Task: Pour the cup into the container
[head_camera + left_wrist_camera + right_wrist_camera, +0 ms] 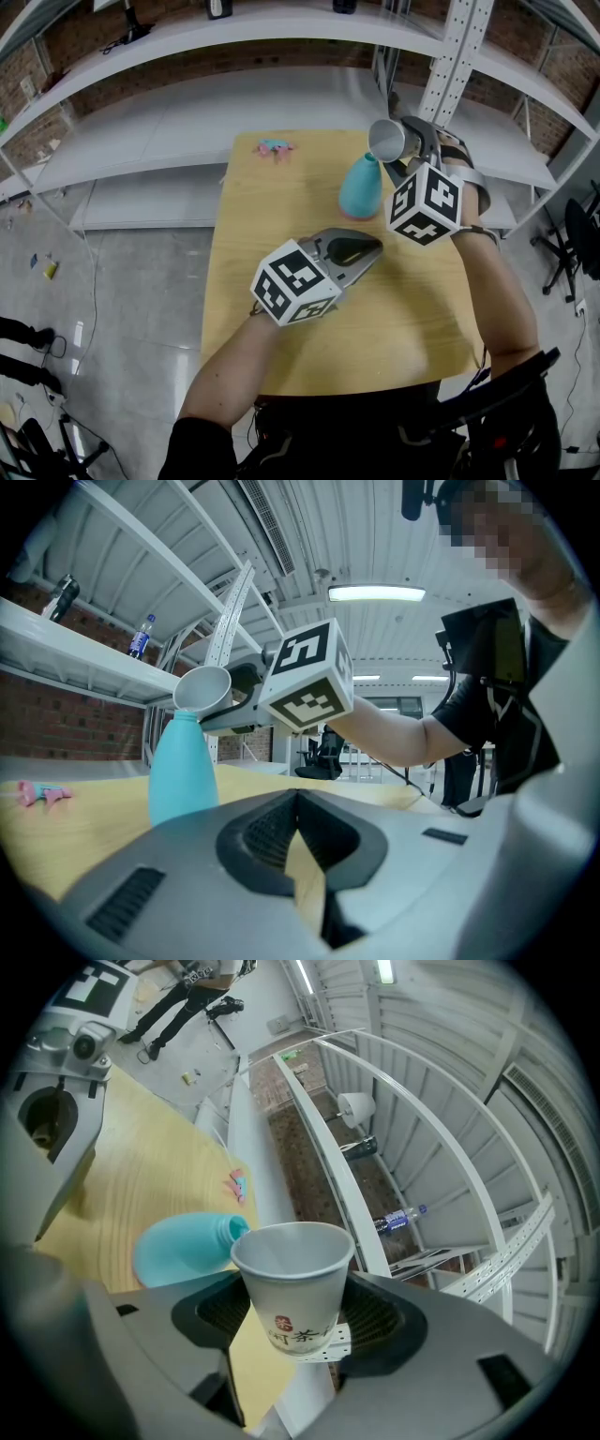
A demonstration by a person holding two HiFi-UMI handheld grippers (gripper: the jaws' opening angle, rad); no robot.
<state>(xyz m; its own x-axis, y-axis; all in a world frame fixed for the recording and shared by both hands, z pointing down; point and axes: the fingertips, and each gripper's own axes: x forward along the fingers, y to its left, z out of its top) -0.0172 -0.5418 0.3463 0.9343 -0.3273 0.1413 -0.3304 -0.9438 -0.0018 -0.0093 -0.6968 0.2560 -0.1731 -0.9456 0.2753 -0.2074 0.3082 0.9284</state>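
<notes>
The cup (295, 1283), a white paper one with red and dark print on its side, sits clamped between the jaws of the right gripper (405, 155). It is tipped over on its side, its rim right at the mouth of a light blue bottle (361, 186). From the left gripper view the rim seems to sit just over the bottle's neck, though whether they touch cannot be made out. What shows of the cup's inside is bare white. The bottle stands upright on the yellow wooden table (281, 216), near the far edge and right of its middle. The left gripper (375, 248) is over the middle of the table, its jaws brought together with nothing between them. A few small pink and blue bits (275, 147) lie near the far left corner.
</notes>
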